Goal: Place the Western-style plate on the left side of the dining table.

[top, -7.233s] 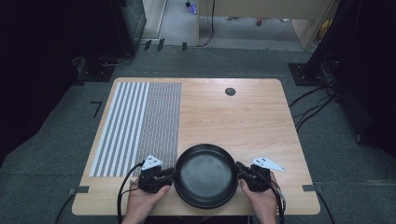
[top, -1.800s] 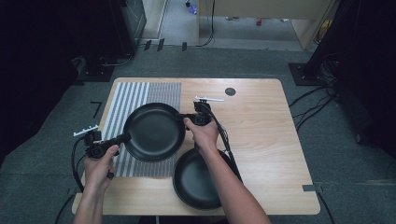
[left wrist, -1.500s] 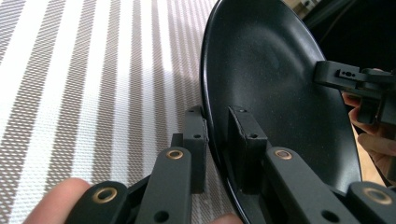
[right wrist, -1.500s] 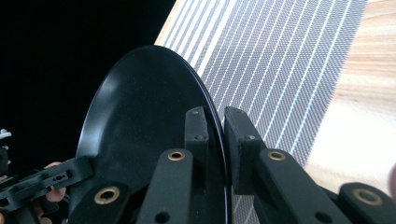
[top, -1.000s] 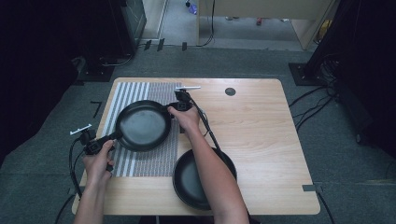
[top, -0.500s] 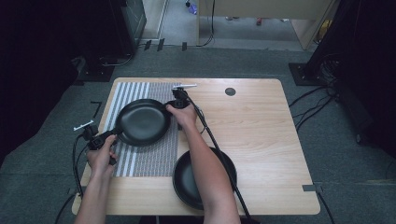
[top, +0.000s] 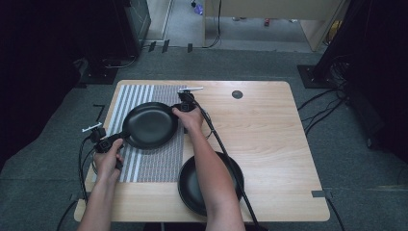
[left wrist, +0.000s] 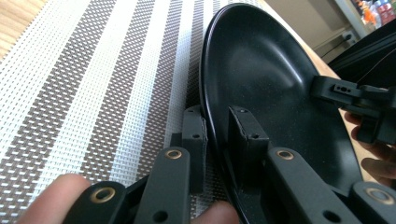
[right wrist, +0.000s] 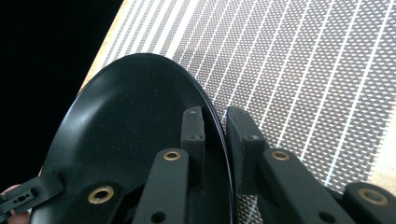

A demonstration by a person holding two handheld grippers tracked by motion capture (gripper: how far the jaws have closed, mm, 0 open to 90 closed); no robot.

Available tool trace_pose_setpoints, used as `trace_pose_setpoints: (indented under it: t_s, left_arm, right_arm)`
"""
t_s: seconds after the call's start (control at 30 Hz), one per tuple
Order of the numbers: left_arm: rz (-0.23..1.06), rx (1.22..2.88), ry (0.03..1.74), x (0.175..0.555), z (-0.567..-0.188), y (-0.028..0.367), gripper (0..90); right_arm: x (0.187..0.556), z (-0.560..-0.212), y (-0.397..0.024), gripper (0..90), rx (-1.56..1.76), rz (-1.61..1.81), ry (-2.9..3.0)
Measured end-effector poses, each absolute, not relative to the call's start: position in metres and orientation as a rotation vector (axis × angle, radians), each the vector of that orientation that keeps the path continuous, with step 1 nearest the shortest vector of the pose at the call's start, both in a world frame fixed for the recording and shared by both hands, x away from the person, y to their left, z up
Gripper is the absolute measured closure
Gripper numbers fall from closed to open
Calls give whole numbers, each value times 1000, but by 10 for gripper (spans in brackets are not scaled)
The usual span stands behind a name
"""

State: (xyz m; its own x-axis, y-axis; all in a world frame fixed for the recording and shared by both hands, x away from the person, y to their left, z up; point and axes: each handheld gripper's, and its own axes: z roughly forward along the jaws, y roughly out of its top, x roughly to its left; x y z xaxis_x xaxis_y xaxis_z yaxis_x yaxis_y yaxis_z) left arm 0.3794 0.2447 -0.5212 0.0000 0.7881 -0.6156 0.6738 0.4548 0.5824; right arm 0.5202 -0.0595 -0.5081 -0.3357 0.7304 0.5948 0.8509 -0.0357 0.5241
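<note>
Plate (top: pixel 149 124), clamped by both grippers, now lower over striped mat (top: pixel 144 161).

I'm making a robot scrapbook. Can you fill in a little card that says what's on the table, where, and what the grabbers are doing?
table: wooden table, seen from the high view
mat: striped mat on the table's left part
plate one: upper black plate over the mat, held at two opposite edges
plate two: near black plate on bare wood by the near edge, partly under the person's right forearm
left hand-held gripper: shut on the upper black plate's rim
right hand-held gripper: shut on the opposite rim
small dark disc: at the far edge of the table
</note>
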Motion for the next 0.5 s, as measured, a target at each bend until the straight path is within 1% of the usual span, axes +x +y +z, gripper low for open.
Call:
trace_pose_setpoints:
  t_s: [0.17,0.23,0.3,0.43,0.5]
  left_arm:
    - [162,1284,1713,379,-522,244,756]
    - [168,1291,1697,378,-521,244,708]
    - [207,1298,1664,377,-519,245,655]
    - [254,1281,1661,374,-514,250,529]
    - [266,1268,1679,374,-512,251,496]
  right_arm:
    - [518,-510,-56,774,-1707,-1300,-2167]
    - [517,-511,-56,772,-1695,-1310,-2182]
    - [515,-509,-54,757,-1705,-1300,-2204]
    - [510,-502,-50,655,-1711,-1285,-2261]
    - [508,-498,-51,607,-1730,-1285,-2300]
